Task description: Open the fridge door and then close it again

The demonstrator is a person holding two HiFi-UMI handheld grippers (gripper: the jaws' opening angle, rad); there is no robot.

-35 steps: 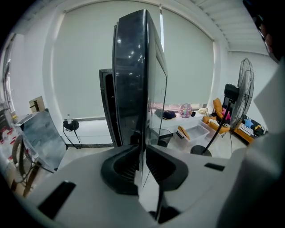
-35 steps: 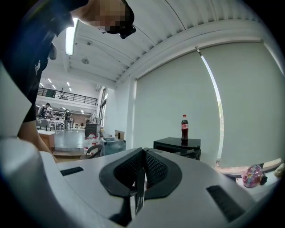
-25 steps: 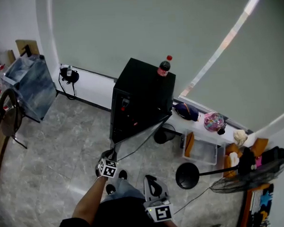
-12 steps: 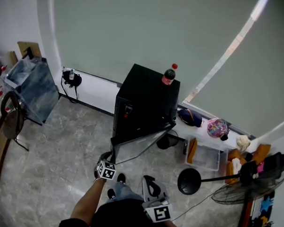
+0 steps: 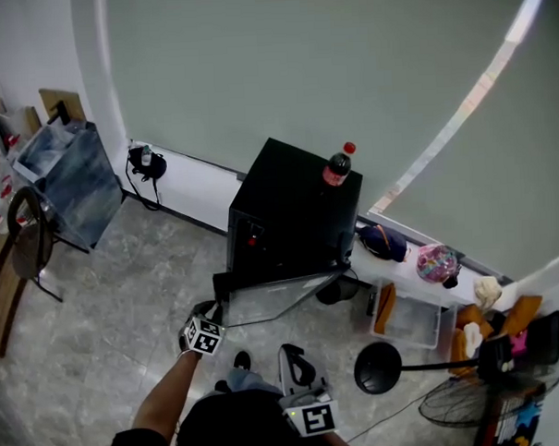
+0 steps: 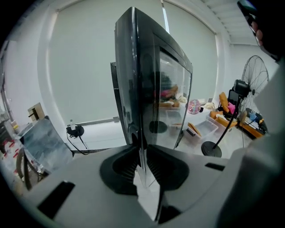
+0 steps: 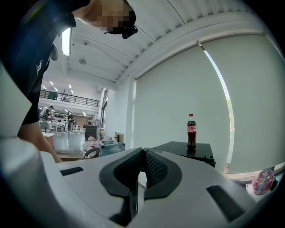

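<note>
Left hand-held gripper point(image 6: 141, 149) clamped on edge of black-framed glass fridge door point(image 6: 156, 89), standing open on the black compact fridge point(image 5: 293, 208) at floor's wall edge. Right hand-held gripper point(image 7: 142, 162) clenched, empty. Next, probably: swing shut, release.

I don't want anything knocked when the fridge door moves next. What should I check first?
1. Left gripper clamped on door edge: ok.
2. Right gripper shut, empty, off the door: ok.
3. Bottle upright on fridge: ok.
4. Door shut: not ok, it stands open.
5. Gap behind door free of things: cannot tell.
</note>
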